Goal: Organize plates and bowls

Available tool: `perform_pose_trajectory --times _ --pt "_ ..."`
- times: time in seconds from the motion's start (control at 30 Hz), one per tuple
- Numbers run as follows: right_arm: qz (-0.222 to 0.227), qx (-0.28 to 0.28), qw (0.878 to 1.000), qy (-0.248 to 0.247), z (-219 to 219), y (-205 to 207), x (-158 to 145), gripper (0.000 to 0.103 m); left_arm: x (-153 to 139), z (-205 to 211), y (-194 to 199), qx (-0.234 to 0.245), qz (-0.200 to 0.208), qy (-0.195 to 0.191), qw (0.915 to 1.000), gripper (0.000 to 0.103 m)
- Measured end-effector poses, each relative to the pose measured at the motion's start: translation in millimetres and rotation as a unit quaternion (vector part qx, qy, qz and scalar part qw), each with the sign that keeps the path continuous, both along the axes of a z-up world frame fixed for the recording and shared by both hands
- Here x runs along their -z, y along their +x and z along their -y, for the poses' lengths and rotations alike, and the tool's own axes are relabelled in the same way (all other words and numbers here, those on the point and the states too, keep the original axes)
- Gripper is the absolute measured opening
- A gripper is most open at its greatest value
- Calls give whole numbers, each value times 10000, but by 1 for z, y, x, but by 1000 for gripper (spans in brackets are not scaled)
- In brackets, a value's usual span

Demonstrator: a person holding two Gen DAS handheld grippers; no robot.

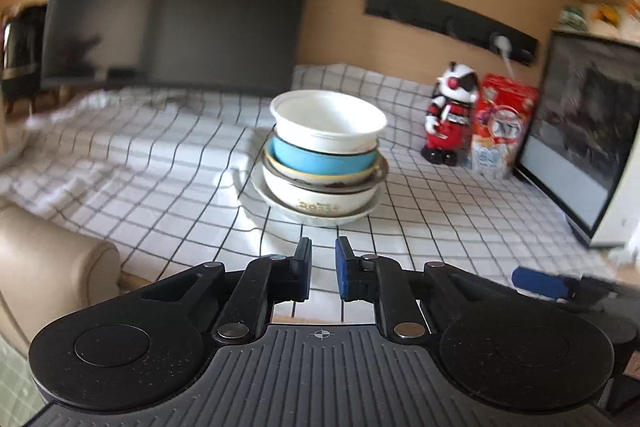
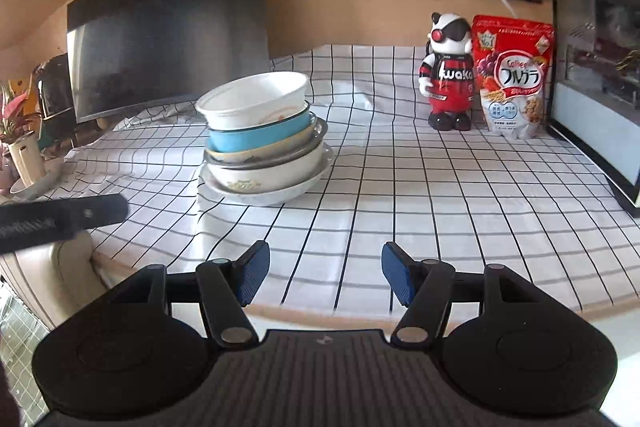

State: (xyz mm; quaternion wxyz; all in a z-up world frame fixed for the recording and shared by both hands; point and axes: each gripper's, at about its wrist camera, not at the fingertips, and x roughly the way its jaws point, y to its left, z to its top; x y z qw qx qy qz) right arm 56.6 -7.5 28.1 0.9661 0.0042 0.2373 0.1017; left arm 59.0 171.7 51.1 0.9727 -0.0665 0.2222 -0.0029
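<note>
Standing mid-counter on the checked cloth [image 2: 420, 195] is one mixed stack of dishes [image 2: 262, 143]: a white bowl [image 2: 256, 99] on top, a blue bowl [image 2: 260, 137] under it, then a beige dish and a grey-rimmed one, a cream bowl with a printed motif [image 2: 264, 177], and a white plate [image 2: 276, 195] at the bottom. The stack leans; in the right wrist view the upper bowls tilt up toward the right.

Relation for the next move: from the left gripper [image 1: 323, 269] the stack lies straight ahead, near, nearly on the finger axis. From the right gripper [image 2: 325, 273] it lies ahead and to the left, farther off. Judgement: left is better placed for the top bowl's rim.

Fingers: left narrow, a slim gap, holding nothing; right wide, empty.

Hard to read: left wrist view is motion-blurred. Contents of the lower dishes are hidden. How many thin dishes sit between blue and cream bowls is uncertain.

Beyond: toy figure [image 2: 450, 71] and cereal bag [image 2: 514, 79] by the wall, well apart from the stack.
</note>
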Motion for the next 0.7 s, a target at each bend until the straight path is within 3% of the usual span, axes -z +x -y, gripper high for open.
perform_pose_trajectory --times 0.07,0.13,0.27,0.3,0.4,0.57,0.7 --pt "62 40 10000 64 -2 -13 5 63 11 2 -14 20 85 -92 9999 15" --pt "77 44 9998 162 -2 -21 11 63 19 4 -25 -23 -101 -155 9998 15" --pt "48 -46 9999 152 -7 -36 22 63 36 21 -42 -695 -168 543 9960 15" --pt "110 -73 9998 117 -9 -40 24 63 39 24 -47 -719 -113 568 9957 15" --pt "342 -135 9993 -56 -15 -53 31 63 46 28 -54 -565 -69 410 9975 16" --pt "704 -164 9972 -204 -14 -68 31 63 52 39 -61 -472 -11 648 9968 16" --pt "664 -117 9977 -74 -7 -67 31 63 54 43 -65 -408 35 643 9971 16"
